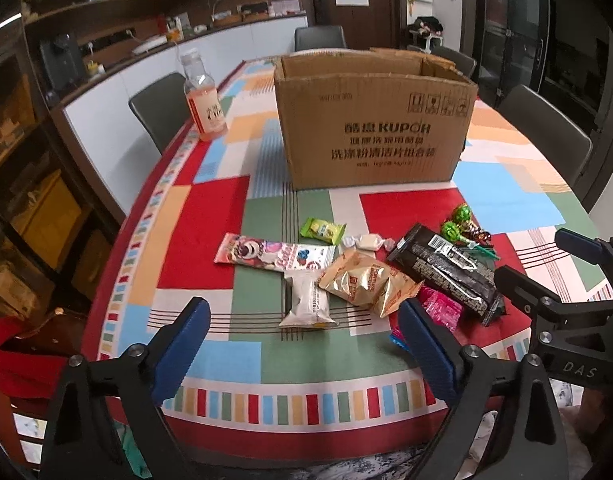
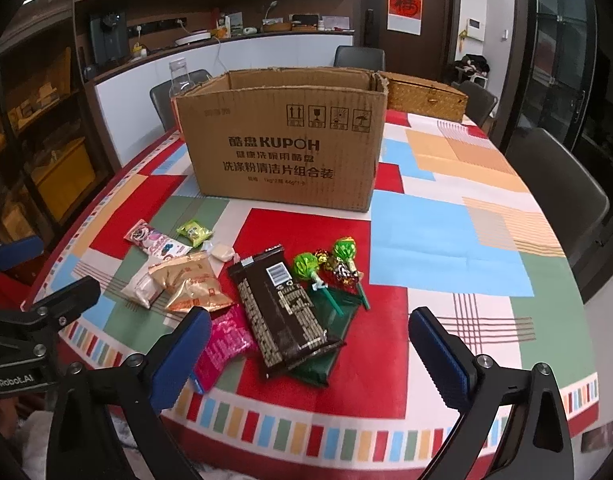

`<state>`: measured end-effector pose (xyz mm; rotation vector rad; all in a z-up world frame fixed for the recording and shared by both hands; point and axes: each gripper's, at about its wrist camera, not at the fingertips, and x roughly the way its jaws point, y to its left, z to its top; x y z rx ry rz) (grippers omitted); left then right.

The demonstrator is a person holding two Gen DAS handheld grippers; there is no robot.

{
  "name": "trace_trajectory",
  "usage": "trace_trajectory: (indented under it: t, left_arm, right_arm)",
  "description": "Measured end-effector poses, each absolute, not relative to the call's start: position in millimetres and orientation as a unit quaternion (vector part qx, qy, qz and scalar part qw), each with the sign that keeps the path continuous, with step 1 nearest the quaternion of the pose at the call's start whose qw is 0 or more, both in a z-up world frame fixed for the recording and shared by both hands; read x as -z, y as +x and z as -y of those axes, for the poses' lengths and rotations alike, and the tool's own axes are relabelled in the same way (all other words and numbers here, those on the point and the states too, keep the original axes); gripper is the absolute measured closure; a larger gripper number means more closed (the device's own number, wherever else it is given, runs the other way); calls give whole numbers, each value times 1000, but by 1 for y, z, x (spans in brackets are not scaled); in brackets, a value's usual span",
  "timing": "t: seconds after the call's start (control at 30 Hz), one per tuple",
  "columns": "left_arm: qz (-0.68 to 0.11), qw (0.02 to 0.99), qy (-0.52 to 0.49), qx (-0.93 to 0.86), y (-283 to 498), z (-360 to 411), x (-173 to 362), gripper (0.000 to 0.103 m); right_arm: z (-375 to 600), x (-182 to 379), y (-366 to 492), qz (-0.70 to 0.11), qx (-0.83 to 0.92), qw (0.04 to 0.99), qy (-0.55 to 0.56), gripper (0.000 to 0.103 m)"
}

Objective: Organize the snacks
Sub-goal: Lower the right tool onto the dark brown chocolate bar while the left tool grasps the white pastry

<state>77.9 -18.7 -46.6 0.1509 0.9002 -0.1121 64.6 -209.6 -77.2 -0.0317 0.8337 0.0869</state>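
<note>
hovering over the snacks [image 2: 282, 312], both grippers' jaws gape empty (cardboard box [image 1: 370, 128] behind)

The patchwork tablecloth [image 2: 446, 240] shows red, blue, green, peach and white blocks. At twelve o'clock the brown cardboard box [image 2: 282, 152] bears dark print. The dark brown wafer pack [image 2: 282, 312] overlaps a pink foil packet [image 2: 226, 344]; green-wrapped lollipops [image 2: 306, 266] glint.

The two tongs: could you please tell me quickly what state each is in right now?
Left tongs: open, holding nothing, above the white snack packet.
Right tongs: open, holding nothing, above the dark brown chocolate bar.
</note>
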Motion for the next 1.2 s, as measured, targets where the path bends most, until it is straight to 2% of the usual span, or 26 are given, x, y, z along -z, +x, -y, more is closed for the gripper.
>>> trace_trajectory:
  t: [0.1, 0.57, 0.97, 1.1, 1.2]
  left_arm:
    - [-447, 891, 67, 54, 85, 16, 55, 13]
    - [-511, 856, 34, 68, 116, 3, 91, 16]
    - [-525, 847, 49, 72, 136, -2, 110, 27]
    - [-533, 841, 47, 80, 140, -3, 118, 35]
    - [-539, 837, 46, 83, 144, -3, 124, 38]
  right_arm:
    - [205, 83, 74, -414, -55, 909, -18, 6]
    - [186, 112, 110, -464, -81, 881, -40, 13]
    - [180, 129, 126, -488, -83, 867, -49, 20]
    - [179, 133, 132, -495, -83, 864, -50, 21]
    - [178, 138, 136, -501, -83, 860, -49, 22]
